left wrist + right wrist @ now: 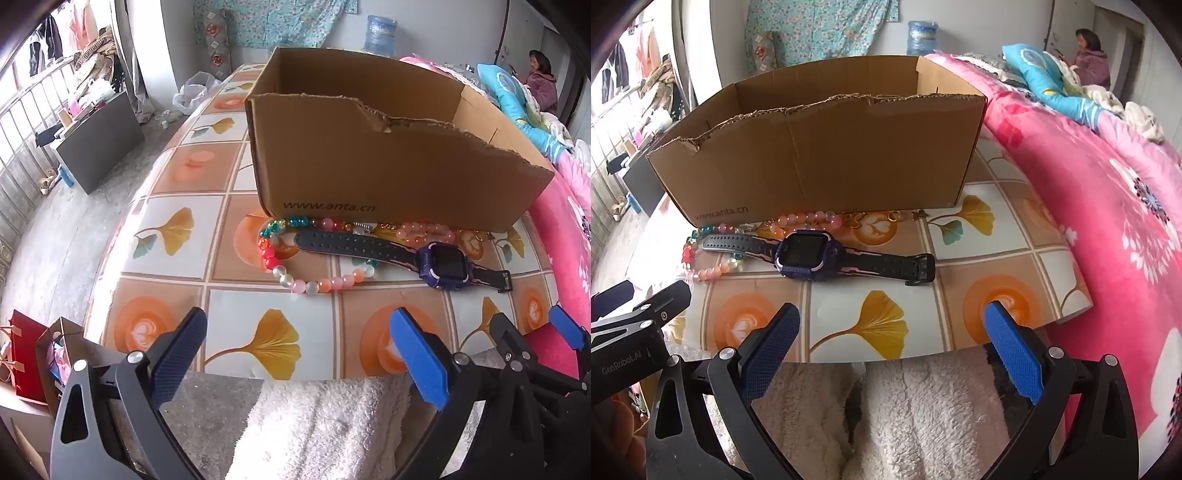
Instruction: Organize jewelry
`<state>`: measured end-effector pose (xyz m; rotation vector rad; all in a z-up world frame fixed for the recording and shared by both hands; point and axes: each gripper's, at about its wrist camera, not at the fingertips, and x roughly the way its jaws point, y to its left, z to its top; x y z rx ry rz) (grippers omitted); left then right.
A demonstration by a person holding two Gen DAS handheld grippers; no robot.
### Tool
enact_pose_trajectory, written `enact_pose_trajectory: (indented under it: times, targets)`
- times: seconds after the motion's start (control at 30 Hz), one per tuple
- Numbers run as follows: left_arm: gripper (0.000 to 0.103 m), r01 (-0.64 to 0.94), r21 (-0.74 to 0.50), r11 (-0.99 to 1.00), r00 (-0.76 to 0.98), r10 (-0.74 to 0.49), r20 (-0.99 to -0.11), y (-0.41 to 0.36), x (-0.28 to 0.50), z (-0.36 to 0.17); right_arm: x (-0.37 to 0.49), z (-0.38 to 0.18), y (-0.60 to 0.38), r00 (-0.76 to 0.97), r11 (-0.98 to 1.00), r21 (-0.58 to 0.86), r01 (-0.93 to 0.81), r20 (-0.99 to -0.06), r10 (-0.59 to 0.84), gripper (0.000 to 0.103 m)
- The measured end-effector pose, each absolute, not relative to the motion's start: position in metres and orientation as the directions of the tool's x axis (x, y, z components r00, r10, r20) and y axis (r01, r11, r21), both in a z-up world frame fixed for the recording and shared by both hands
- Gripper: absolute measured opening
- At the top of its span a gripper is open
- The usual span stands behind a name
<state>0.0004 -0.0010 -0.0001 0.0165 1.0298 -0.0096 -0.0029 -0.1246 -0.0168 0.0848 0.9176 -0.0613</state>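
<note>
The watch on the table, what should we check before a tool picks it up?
1. Left tool open and empty: ok.
2. Right tool open and empty: ok.
3. Watch lying flat on the table, nothing on top: ok.
4. Watch strap free of the bead bracelet: not ok, the strap lies across it.
5. Cardboard box open on top: ok.
6. Inside of the box has room: cannot tell, its front wall hides the inside.

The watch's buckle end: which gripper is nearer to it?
Right. The right gripper hangs open above the table edge just short of the watch, its buckle end toward that side. The left gripper, also open, sits nearer the multicolored bead bracelet.
</note>
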Motion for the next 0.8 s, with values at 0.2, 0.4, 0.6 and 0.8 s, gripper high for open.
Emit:
enact_pose_trajectory:
  times: [0.2, 0.4, 0.6, 0.8]
  targets:
    - [0.097, 0.014, 0.004, 1.0, 0.521, -0.004, -0.854, -0.0027, -0.0009, 0.0003, -0.0004, -0.0175, -0.1284, 0.604, 0.995, 0.032, 0.093, -0.796, -0.031, 0.096]
    - [0.097, 0.012, 0.002, 1.0, 0.517, -0.005, -0.856, -0.0018, 0.001, 0.0001, 0.0005, -0.0198, -0.1263, 0.603, 0.996, 0.031, 0.087, -0.797, -0.028, 0.096]
    - [0.097, 0.009, -0.006, 1.0, 0.515, -0.01, -0.857, 0.0024, 0.0003, 0.0004, -0.0028, -0.0163, -0.1242, 0.604, 0.996, 0.028, 0.083, -0.797, -0.028, 0.096]
    - [0.097, 0.009, -0.006, 1.0, 0.515, -0.01, -0.857, 0.0027, -0.0002, -0.0005, -0.0028, -0.0161, -0.1249, 0.6, 0.996, 0.034, 0.08, -0.8, -0.021, 0.096]
